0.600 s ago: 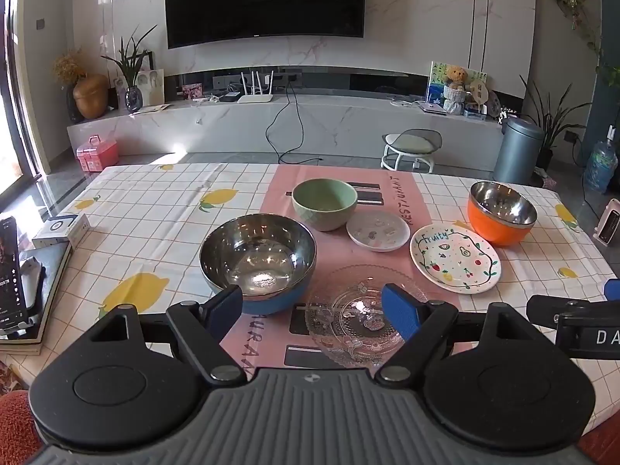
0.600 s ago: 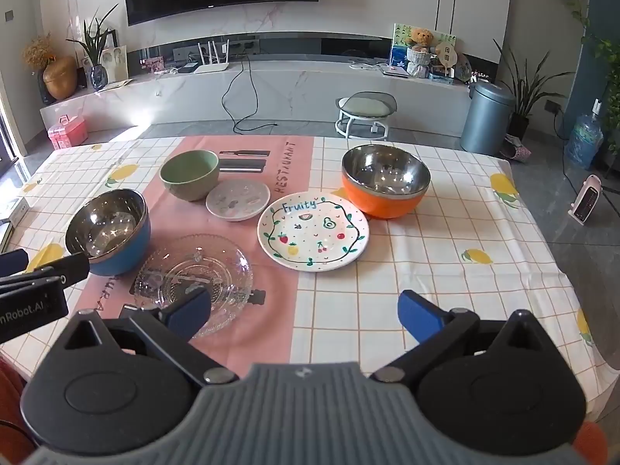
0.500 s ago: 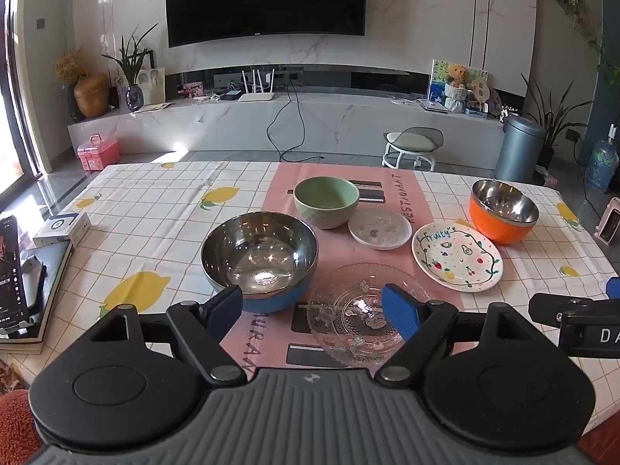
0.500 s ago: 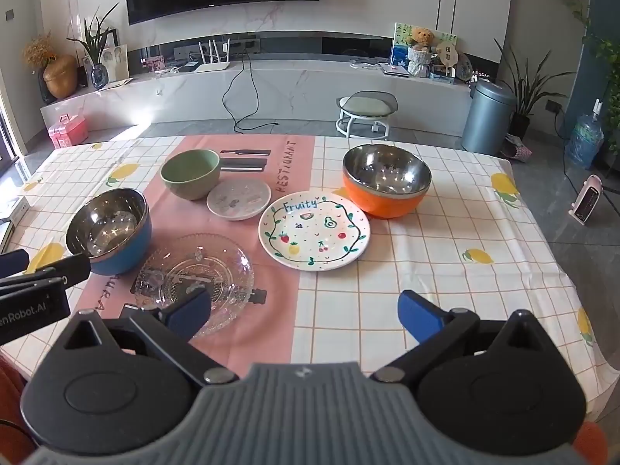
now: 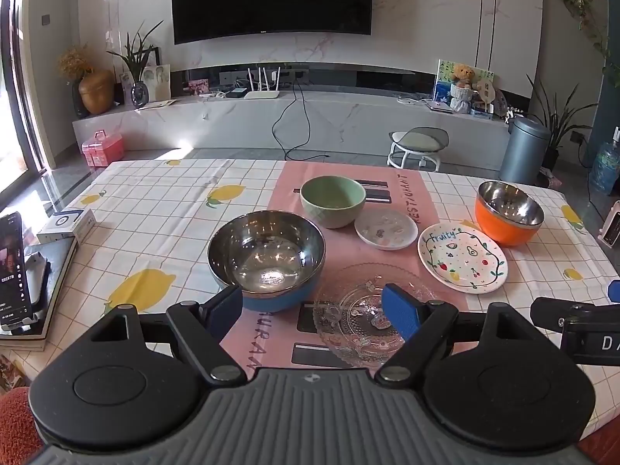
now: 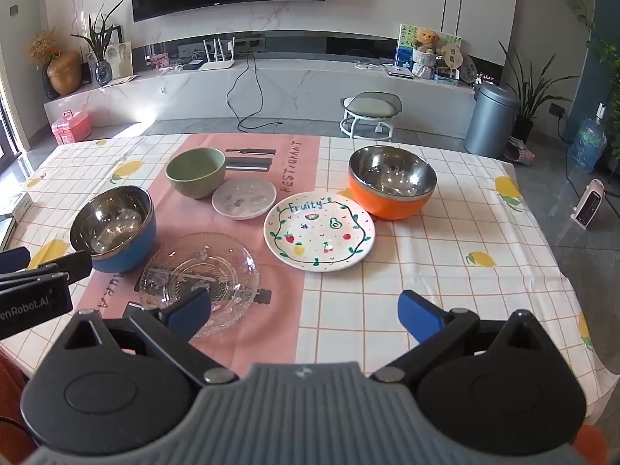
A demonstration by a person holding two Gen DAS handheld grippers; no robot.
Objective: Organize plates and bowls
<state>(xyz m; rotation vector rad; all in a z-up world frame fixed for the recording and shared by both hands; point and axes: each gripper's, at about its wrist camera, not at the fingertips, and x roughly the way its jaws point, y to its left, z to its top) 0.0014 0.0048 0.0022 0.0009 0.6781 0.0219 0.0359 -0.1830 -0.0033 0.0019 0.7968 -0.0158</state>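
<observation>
A blue steel bowl [image 5: 267, 259] [image 6: 114, 228], a green bowl [image 5: 333, 201] [image 6: 195, 172], a small pale saucer [image 5: 385, 228] [image 6: 244, 198], a white "Fruity" plate [image 5: 461, 257] [image 6: 319, 230], an orange steel bowl [image 5: 507, 213] [image 6: 391, 182] and a clear glass plate [image 5: 348, 310] [image 6: 221, 275] stand on the table. My left gripper [image 5: 312, 310] is open and empty, just in front of the blue bowl and over the glass plate. My right gripper [image 6: 306, 314] is open and empty, near the front edge, right of the glass plate.
The tablecloth [image 5: 155, 209] has a pink runner down the middle. A phone on a stand [image 5: 11, 271], a book and a small box [image 5: 68, 224] lie at the left edge. A stool [image 6: 370, 110] and a bin [image 6: 490, 120] stand beyond the table.
Both grippers have drifted slightly; the dishes have shifted a little in both views. Nothing was taken hold of or let go.
</observation>
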